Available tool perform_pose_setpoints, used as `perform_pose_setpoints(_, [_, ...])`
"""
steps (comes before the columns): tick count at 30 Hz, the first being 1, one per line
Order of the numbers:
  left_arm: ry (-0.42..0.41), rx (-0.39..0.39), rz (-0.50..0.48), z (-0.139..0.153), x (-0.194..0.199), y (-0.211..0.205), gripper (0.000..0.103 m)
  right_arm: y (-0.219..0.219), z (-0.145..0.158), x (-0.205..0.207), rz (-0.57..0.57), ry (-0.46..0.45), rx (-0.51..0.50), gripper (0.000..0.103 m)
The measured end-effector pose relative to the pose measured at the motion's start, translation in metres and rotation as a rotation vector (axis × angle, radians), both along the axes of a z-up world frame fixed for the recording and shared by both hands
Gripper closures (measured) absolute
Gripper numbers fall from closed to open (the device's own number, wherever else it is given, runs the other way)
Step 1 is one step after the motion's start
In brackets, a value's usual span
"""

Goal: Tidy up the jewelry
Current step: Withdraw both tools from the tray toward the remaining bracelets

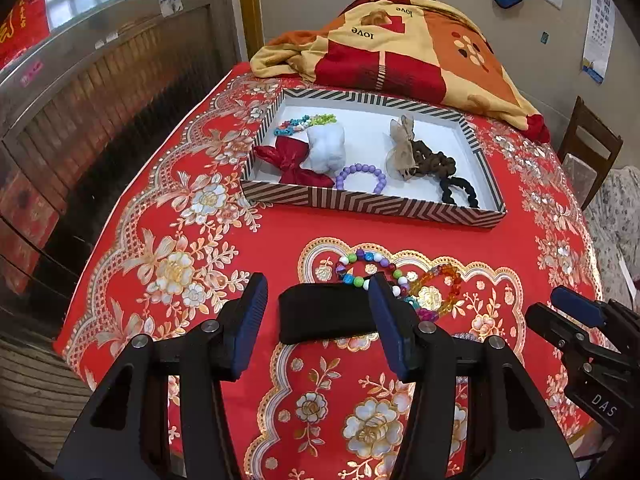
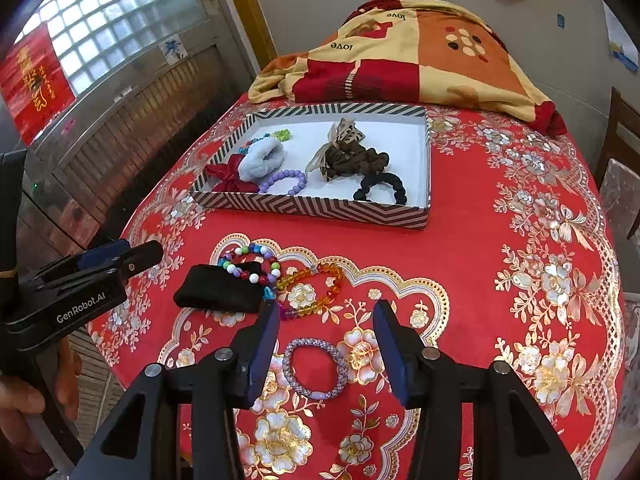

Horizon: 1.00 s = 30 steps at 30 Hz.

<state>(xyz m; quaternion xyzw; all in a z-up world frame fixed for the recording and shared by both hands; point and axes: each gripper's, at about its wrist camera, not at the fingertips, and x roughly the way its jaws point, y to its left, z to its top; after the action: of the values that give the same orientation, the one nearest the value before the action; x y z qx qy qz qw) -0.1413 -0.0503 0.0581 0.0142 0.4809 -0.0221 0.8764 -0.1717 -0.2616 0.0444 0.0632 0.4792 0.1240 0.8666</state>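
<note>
1. The left gripper (image 1: 318, 296) is spread wide around a black band (image 1: 326, 316) on the red cloth (image 1: 256, 236).
2. The right gripper (image 2: 326, 322) is spread wide over a purple ring (image 2: 315, 368).
3. The striped tray (image 2: 316, 206) holds 6 hair things and bracelets.

Black tool (image 1: 318, 292) frames, blue pads (image 1: 252, 312), silver screws.

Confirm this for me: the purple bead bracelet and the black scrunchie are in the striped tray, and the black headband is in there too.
Not quite. The purple bead bracelet and black scrunchie do lie in the striped tray, but the black headband lies outside it on the red tablecloth, in front of the open left gripper. The left wrist view shows it.
</note>
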Motion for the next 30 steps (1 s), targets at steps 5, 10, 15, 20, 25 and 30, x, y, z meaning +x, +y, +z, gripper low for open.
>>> perform_pose_setpoints(5, [0.012,-0.006,0.003,-0.002,0.0,0.002,0.051,0.002,-0.003,0.0,0.007,0.008,0.002,0.051])
perform_pose_setpoints(10, [0.034,-0.031,0.014,-0.005,0.001,0.01,0.051,0.003,-0.005,0.002,0.012,0.016,0.002,0.051])
perform_pose_setpoints(15, [0.101,-0.158,0.05,-0.016,0.012,0.038,0.044,0.005,-0.01,0.003,0.018,0.027,0.0,0.051])
perform_pose_setpoints(20, [0.165,-0.253,0.113,-0.032,0.017,0.073,0.039,0.001,-0.019,0.004,0.01,0.052,0.002,0.051])
perform_pose_setpoints(25, [0.206,-0.285,0.09,-0.043,0.015,0.079,0.037,-0.006,-0.029,0.008,-0.004,0.076,0.011,0.051])
perform_pose_setpoints(30, [0.27,-0.31,0.065,-0.057,0.018,0.07,0.036,-0.008,-0.034,0.015,-0.004,0.083,0.012,0.051])
